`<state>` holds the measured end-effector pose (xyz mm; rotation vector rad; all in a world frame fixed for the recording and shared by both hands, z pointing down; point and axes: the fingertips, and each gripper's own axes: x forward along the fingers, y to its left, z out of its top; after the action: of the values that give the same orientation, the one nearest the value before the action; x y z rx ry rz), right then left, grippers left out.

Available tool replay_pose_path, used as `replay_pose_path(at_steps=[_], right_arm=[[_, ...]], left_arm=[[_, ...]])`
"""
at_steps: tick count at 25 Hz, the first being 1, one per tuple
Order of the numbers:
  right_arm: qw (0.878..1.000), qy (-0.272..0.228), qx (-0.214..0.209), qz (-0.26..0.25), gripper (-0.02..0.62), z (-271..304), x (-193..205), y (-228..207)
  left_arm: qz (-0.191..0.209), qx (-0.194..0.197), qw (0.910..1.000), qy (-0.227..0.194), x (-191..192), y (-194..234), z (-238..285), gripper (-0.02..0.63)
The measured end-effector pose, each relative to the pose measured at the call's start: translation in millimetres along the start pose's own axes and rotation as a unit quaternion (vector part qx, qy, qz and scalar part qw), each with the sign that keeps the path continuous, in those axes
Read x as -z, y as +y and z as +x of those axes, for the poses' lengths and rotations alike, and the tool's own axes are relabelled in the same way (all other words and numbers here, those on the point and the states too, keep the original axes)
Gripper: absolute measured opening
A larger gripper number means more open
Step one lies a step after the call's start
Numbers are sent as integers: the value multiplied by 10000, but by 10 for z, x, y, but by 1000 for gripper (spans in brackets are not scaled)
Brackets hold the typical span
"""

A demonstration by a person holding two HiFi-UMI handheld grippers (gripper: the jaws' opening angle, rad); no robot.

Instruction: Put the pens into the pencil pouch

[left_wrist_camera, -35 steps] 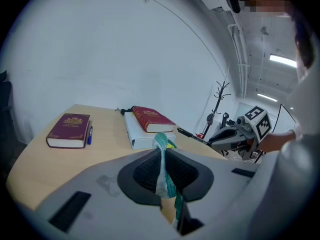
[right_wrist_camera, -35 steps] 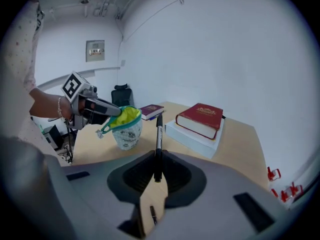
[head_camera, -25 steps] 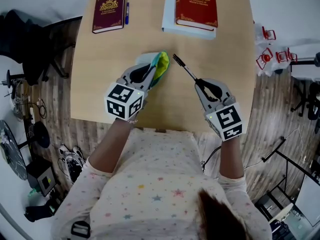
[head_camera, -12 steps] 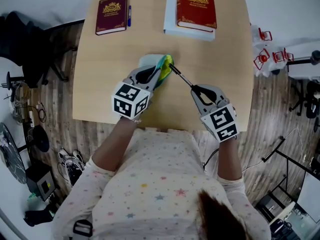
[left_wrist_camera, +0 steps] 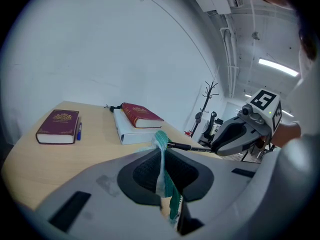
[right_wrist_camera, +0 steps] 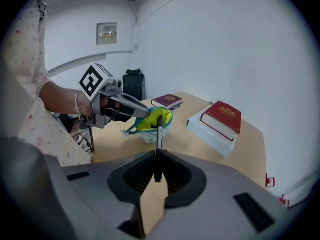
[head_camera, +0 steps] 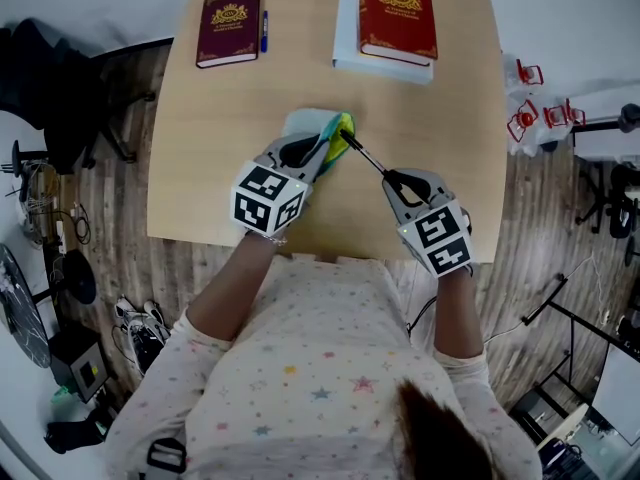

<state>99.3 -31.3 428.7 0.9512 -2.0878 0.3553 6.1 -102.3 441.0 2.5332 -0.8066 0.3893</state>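
A white and teal pencil pouch (head_camera: 312,125) with a yellow-green lining lies mid-table. My left gripper (head_camera: 322,151) is shut on its rim and holds the mouth up; the pinched teal edge (left_wrist_camera: 161,140) shows between the jaws in the left gripper view. My right gripper (head_camera: 392,180) is shut on a black pen (head_camera: 366,157), which slants up and left with its tip at the pouch mouth. In the right gripper view the pen (right_wrist_camera: 159,134) points into the lining of the pouch (right_wrist_camera: 150,121). A blue pen (head_camera: 264,30) lies at the far left.
The blue pen lies beside a maroon book (head_camera: 229,28) at the table's far left. A red book (head_camera: 398,13) rests on a white binder (head_camera: 344,43) at the far right. The table's near edge (head_camera: 330,255) runs just under both grippers.
My right gripper has carried the black pen left and a little down, bringing its tip from apart to the pouch mouth. The left gripper has kept its hold on the pouch.
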Motion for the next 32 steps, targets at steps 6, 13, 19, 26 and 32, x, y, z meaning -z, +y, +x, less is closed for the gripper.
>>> replay_pose_path(at_steps=[6,13,19,26,32], right_arm=[[9995,315,-100,-24,48,75,36,10],[9975,679,-121,-124,48,177,67,8],[9954,906,-152,-254,48,241,61,-16],[9928,1133,-113,-368,48,332,43,-50],[9907,1330,-115,-281,48,414,67,-41]], left_arm=[[15,104,9999,41,17,-42,25,34],[64,305,9994,154,72,-166,83,34],[81,400,9989,219,97,-219,110,34],[56,464,9986,257,124,-258,140,34],[89,528,9981,299,137,-304,169,34]])
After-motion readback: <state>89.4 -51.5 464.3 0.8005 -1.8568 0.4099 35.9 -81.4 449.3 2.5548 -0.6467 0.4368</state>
